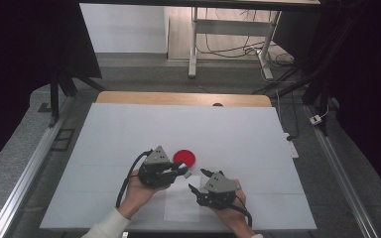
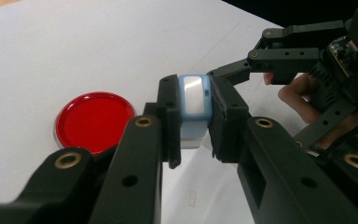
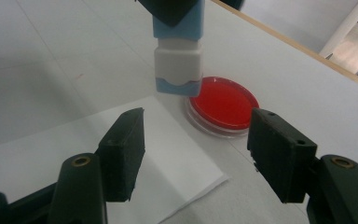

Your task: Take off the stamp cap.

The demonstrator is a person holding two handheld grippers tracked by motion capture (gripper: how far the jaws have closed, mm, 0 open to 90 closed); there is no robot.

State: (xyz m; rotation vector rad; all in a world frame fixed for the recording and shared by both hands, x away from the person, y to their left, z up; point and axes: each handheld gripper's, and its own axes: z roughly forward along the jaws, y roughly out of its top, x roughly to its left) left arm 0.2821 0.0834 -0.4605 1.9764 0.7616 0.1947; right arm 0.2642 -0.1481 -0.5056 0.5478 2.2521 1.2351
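A: What did the left claw (image 2: 193,135) grip?
B: It was clamped on a small blue-and-white stamp-like block (image 2: 194,100), lower centre, above a paper sheet (image 3: 168,154) on the white counter (image 1: 129,129), beside the red dish (image 1: 184,158).
A: The right claw (image 3: 196,154)?
B: Gaping, empty, facing it.
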